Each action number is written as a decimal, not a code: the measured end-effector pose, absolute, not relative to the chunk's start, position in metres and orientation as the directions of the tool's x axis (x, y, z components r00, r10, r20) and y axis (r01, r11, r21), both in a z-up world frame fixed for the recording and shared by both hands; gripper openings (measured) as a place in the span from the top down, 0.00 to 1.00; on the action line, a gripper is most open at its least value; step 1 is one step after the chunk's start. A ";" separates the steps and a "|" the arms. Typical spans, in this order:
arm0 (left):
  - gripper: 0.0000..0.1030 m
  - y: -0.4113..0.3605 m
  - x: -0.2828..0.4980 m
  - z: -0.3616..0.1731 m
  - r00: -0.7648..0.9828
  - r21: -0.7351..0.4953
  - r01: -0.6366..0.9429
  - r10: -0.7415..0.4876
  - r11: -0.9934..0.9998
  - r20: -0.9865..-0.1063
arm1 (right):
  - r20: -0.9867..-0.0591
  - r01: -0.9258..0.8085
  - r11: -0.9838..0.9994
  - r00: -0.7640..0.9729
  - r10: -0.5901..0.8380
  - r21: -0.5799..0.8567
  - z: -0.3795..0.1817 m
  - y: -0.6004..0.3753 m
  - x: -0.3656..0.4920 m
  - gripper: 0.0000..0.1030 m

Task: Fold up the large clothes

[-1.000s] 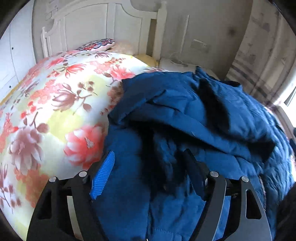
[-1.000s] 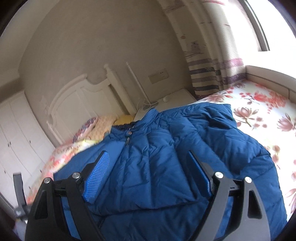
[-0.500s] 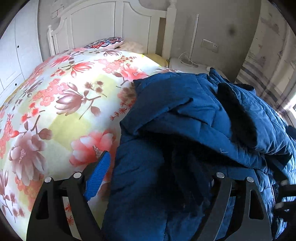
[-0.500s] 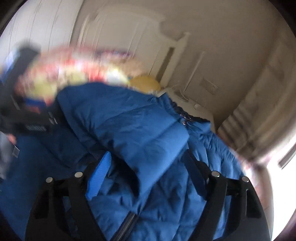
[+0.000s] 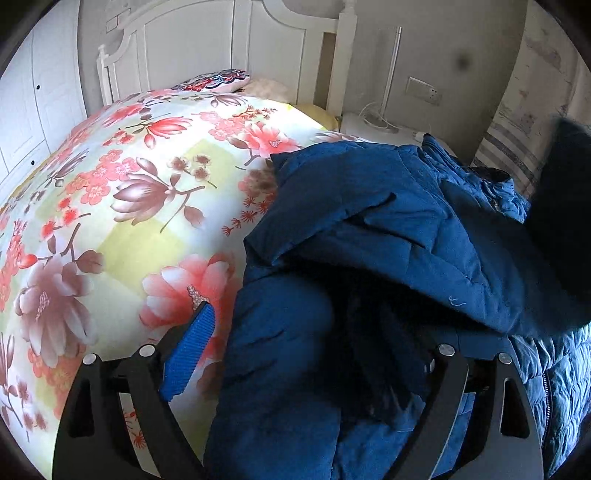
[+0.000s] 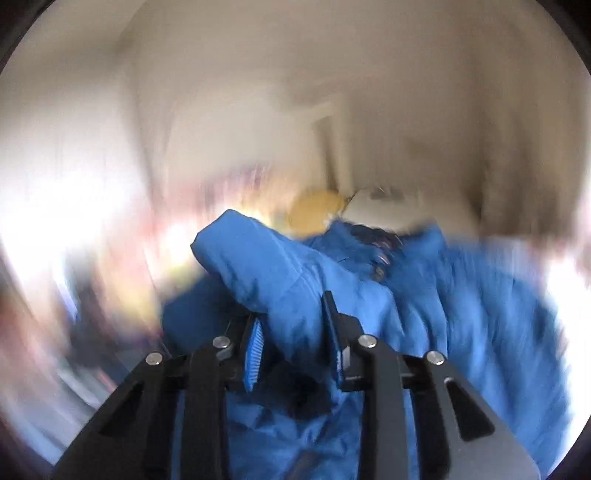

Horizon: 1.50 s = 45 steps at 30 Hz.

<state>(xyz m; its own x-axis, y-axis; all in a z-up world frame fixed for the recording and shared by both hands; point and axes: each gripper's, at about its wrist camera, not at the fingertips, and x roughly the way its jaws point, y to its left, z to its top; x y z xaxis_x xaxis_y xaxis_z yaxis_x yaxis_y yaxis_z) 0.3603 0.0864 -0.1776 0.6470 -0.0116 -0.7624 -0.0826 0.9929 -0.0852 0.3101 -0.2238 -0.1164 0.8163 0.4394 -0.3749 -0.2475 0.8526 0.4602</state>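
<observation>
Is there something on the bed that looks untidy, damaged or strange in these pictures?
The blue jacket lies bunched on the flowered bedspread, not flat: one sleeve is thrown across the body. A small loose thread shows on its edge. The right claw is closing on a fold of it. No tear is visible.

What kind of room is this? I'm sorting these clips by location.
A bedroom, most likely: a white headboard, a floral bedspread with the blue puffer jacket on it, and a patterned pillow.
</observation>
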 end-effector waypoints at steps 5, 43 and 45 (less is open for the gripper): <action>0.16 0.086 0.360 -0.178 0.645 -0.086 -0.083 -0.013 0.993 -0.764 | -0.379 0.060 0.637 0.845 0.378 0.769 -0.187 -0.335 0.296 0.63; 0.15 0.089 0.359 -0.178 0.650 -0.103 -0.089 -0.020 0.991 -0.759 | -0.580 0.057 0.996 0.815 -0.004 0.072 -0.115 -0.289 0.319 0.44; 0.15 0.090 0.353 -0.174 0.669 -0.098 -0.094 -0.010 0.991 -0.743 | -0.662 0.089 0.996 0.748 -0.050 0.026 -0.140 -0.286 0.336 0.43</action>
<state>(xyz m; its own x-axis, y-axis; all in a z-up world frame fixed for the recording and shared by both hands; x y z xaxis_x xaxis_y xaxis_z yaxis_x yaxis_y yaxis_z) 0.3529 0.0900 -0.1739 0.6689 -0.0098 -0.7433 -0.0942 0.9907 -0.0979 0.3363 -0.2865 -0.1396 0.7476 -0.0496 -0.6623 0.0889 0.9957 0.0258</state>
